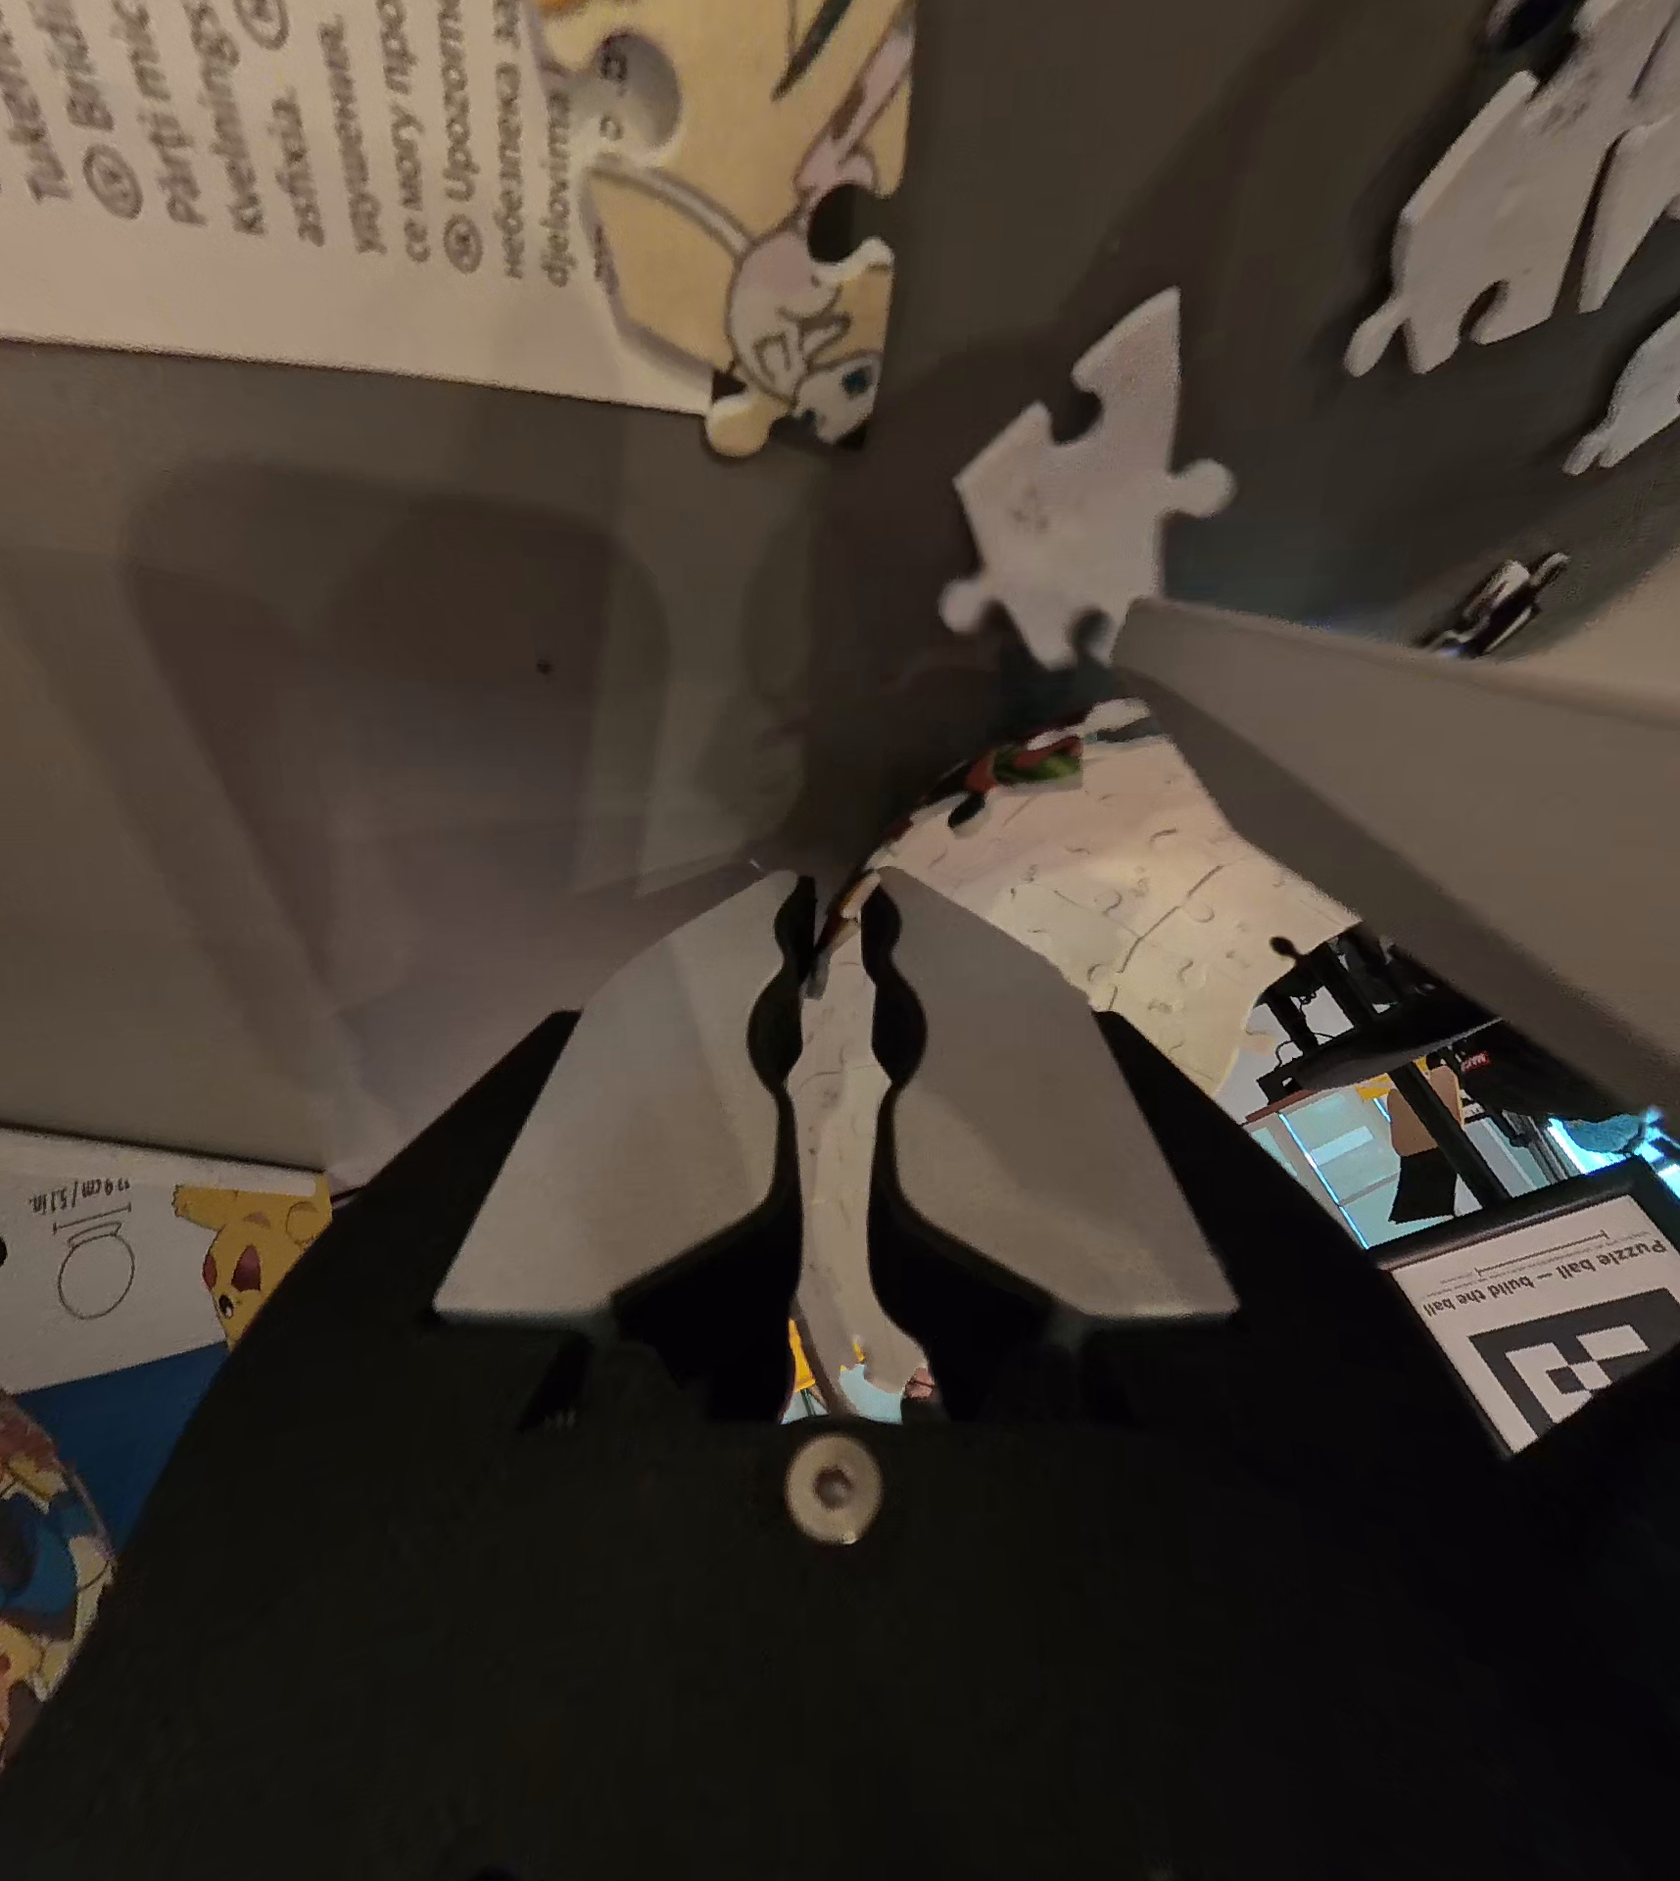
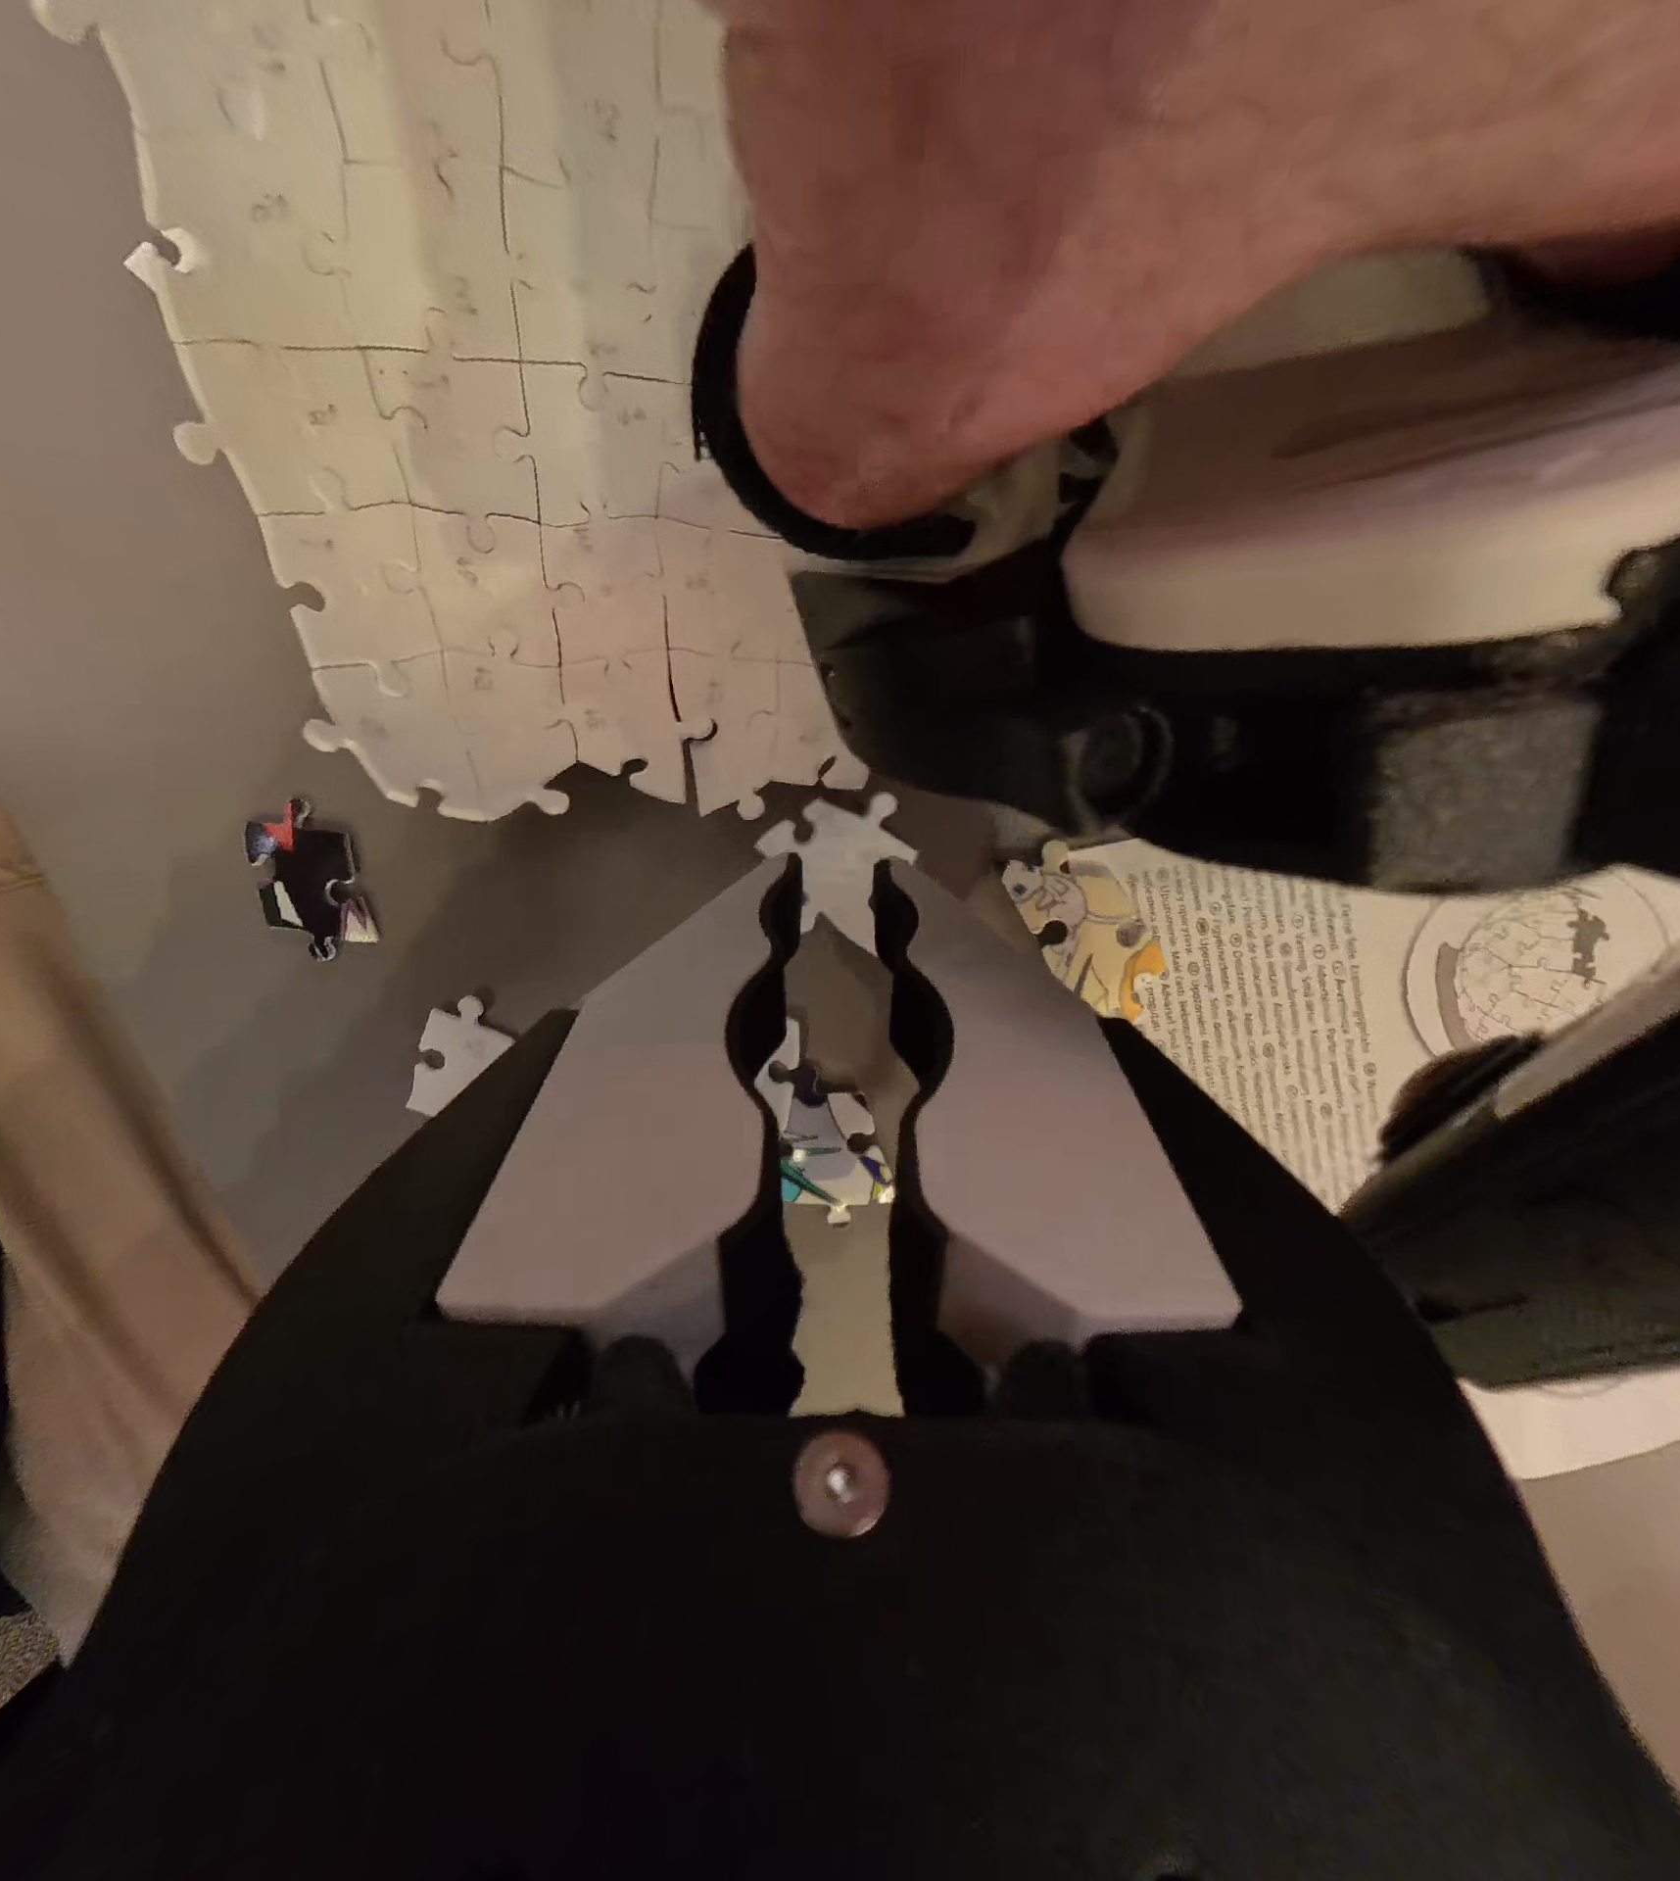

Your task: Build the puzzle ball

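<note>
— What did the left gripper [image 1: 837,901] look like?
— A broad black body, one silver screw [image 1: 832,1484] set in its middle, and two pale grey wedge fingers [image 1: 998,1079] with wavy black inner edges.
— And the right gripper [image 2: 837,877]?
— The same build: black shell, a round screw [image 2: 840,1482], grey fingers [image 2: 612,1099]. The hand [image 2: 1070,224] wore no glove or sleeve.

The curved white shell of joined plastic puzzle pieces [image 2: 469,489] is showing a matt, lightly mottled back. The black gripper body [image 2: 815,1629] is looking matt plastic, its grey finger pads [image 2: 612,1150] smooth, around a shiny metal screw [image 2: 841,1483]. The printed paper leaflet [image 2: 1253,1018] is lying on the smooth grey counter [image 1: 306,763].
</note>
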Demonstrator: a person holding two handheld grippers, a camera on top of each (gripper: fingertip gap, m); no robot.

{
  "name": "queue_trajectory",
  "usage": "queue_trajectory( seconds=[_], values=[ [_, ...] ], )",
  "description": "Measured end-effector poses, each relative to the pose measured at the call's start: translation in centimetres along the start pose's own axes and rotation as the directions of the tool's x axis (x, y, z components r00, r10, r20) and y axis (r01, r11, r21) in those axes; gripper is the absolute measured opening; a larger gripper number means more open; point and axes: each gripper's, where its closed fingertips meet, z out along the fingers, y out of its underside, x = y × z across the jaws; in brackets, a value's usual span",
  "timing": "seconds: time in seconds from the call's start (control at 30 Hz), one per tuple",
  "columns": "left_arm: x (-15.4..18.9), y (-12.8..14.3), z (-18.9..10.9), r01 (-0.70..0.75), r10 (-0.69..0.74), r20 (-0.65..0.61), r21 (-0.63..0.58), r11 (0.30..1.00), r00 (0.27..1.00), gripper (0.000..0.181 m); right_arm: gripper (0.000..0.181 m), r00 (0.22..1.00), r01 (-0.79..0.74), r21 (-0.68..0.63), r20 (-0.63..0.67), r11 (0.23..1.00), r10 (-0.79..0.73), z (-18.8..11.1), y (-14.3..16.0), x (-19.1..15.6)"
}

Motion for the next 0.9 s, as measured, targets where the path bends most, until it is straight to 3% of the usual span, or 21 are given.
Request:
queue_trajectory(
  seconds=[0.2,0.5,0.9],
  values=[
    [0.0,0.0,0.0,-0.001,0.001,0.007,-0.012,1.0,1.0,0.008,0.005,0.998,0.041,0.086,0.033,0.995,-0.044,-1.7,-1.2,-1.7],
    [-0.1,-0.1,-0.1,-0.001,0.001,0.012,-0.01,1.0,1.0,0.009,0.0,0.995,0.102,0.075,0.013,0.992,-0.103,2.2,-1.3,-2.7],
    [-0.2,-0.9,-1.9,0.034,-0.038,0.034,0.106,0.994,0.999,0.016,0.0,0.992,0.129,0.072,-0.007,0.989,-0.129,3.2,-0.7,-2.8]
  ],
)
